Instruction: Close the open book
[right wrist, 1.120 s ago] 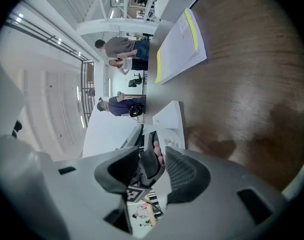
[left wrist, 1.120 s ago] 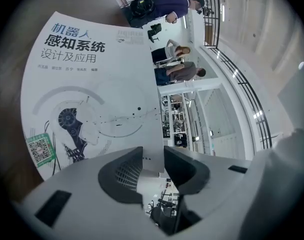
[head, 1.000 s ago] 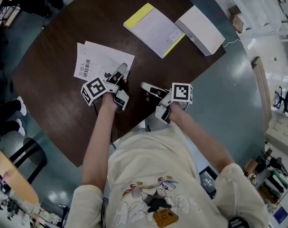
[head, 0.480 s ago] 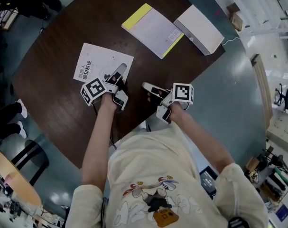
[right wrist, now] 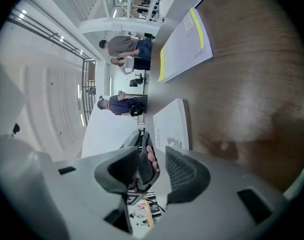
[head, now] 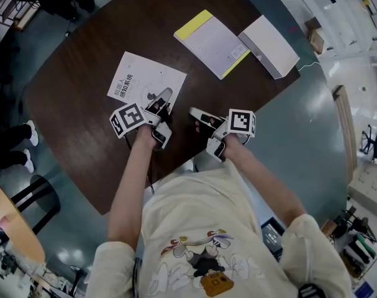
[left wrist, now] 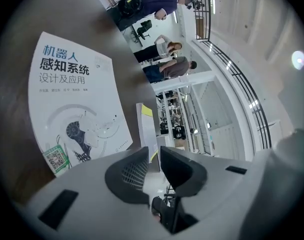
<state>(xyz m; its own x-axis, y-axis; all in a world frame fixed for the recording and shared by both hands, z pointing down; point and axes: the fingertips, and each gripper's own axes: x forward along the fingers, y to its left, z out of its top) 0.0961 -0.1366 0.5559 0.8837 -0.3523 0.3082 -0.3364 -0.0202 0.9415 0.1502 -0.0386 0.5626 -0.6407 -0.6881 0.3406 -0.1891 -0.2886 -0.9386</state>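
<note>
The book [head: 146, 83] lies closed on the dark round table [head: 76, 113], its white cover with Chinese print facing up [left wrist: 76, 96]. My left gripper [head: 162, 99] hovers over the book's near right corner. Its jaws [left wrist: 154, 156] are closing with a narrow gap and nothing between them. My right gripper [head: 199, 116] rests to the right over bare table, open and empty [right wrist: 159, 166]. In the right gripper view the book [right wrist: 173, 126] shows edge-on beyond the jaws, with the left gripper [right wrist: 143, 154] seen through the gap.
A yellow-edged notebook [head: 217, 42] and a white box [head: 270, 45] lie at the table's far right. The table's near edge runs just below my grippers. A stool [head: 36, 203] and a bystander's shoes [head: 28, 143] are at the left; people stand in the background [left wrist: 162, 54].
One second ago the book lay open with two leaves showing; its cover came down and it now lies closed. The left gripper drew slightly toward the near corner.
</note>
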